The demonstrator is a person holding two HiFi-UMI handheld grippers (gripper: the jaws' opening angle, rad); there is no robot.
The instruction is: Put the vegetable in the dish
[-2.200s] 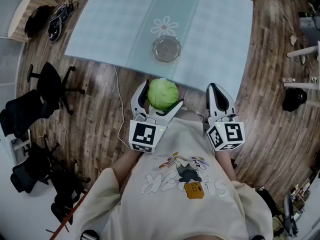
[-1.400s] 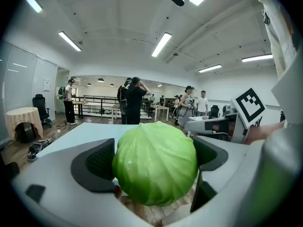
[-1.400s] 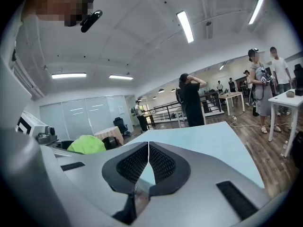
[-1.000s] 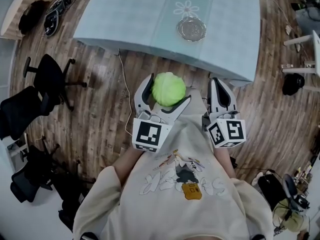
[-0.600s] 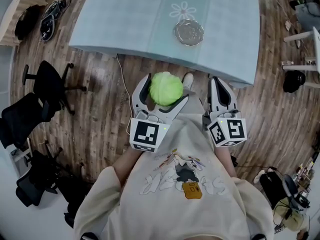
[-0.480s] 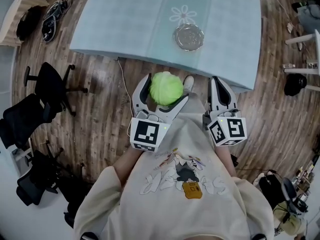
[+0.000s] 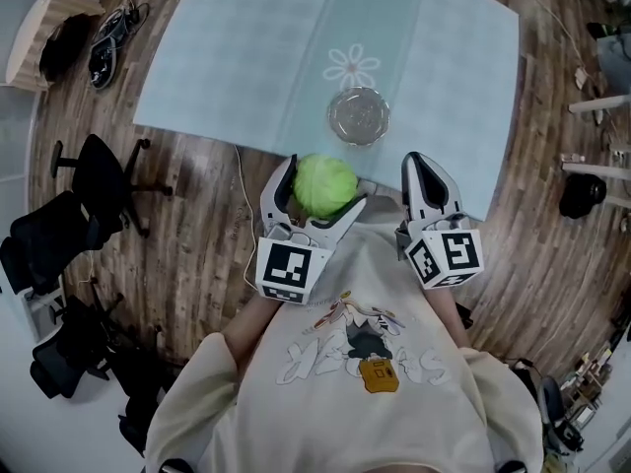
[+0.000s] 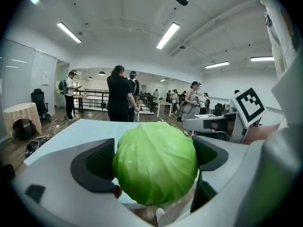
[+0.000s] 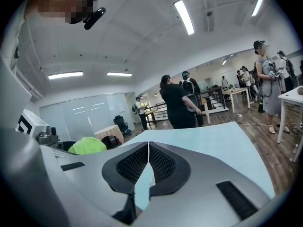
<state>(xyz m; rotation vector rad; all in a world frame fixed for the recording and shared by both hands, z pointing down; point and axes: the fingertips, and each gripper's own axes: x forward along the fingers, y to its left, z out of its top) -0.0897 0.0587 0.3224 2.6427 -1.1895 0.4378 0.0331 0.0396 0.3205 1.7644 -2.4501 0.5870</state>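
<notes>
My left gripper (image 7: 317,187) is shut on a round green cabbage (image 7: 324,185), held in the air just short of the table's near edge. The cabbage (image 8: 155,162) fills the gap between the two dark pads in the left gripper view. A small silver dish (image 7: 359,116) stands on the pale blue table (image 7: 246,47), a little beyond and right of the cabbage. My right gripper (image 7: 424,172) is beside the left one, shut with nothing in it. Its pads (image 9: 134,164) meet in the right gripper view, where the cabbage (image 9: 87,146) shows at the left.
Black office chairs (image 7: 99,166) stand on the wooden floor at the left. A thin cable (image 7: 241,195) runs down from the table edge. Several people (image 8: 119,100) stand beyond the table's far side. A black object (image 7: 580,195) lies on the floor at the right.
The table and dish have come closer to both grippers, and the cabbage now sits right at the table's near edge. The left gripper has kept hold of the cabbage throughout.
</notes>
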